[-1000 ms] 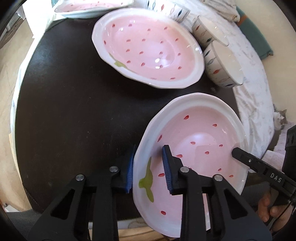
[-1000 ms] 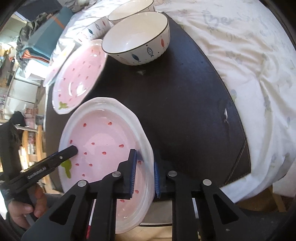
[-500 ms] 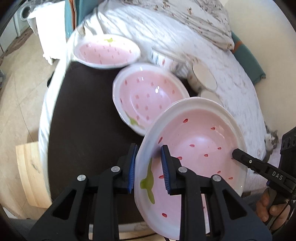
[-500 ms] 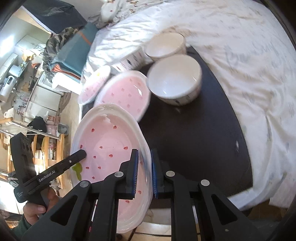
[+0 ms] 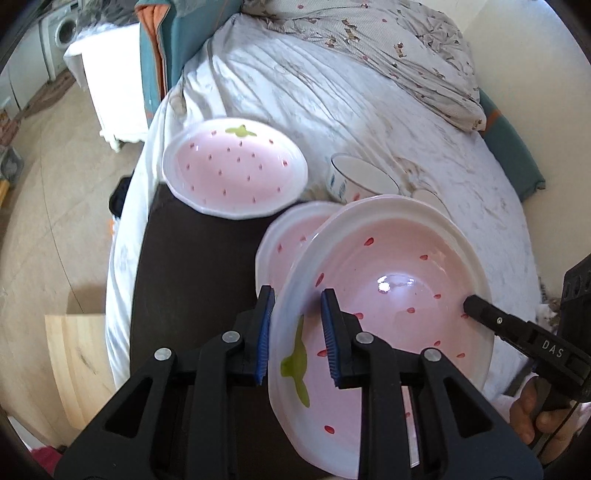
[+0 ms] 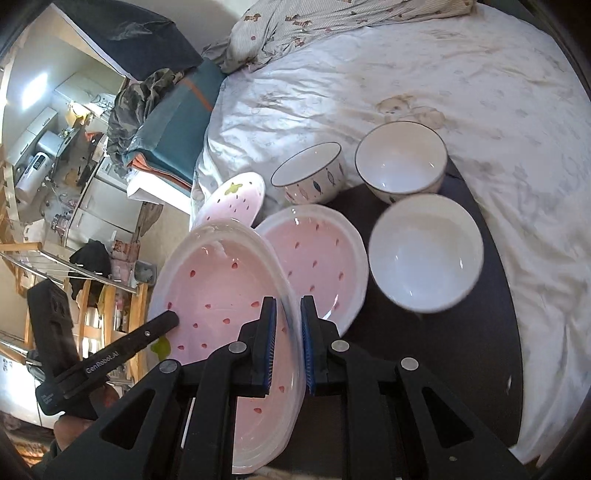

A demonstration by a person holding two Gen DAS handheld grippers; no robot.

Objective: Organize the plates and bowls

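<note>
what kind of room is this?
Likely a bedroom in a lived-in home: the dishes sit on a dark mat spread on a bed, with a washing machine nearby.

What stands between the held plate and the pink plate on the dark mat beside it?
Nothing visible does. Both grippers, left and right, clamp opposite rims of the held plate, lifted and tilted. The pink plate lies just beyond it on the mat, its face bare. The nearest bowl sits beside it, clear of it.
</note>
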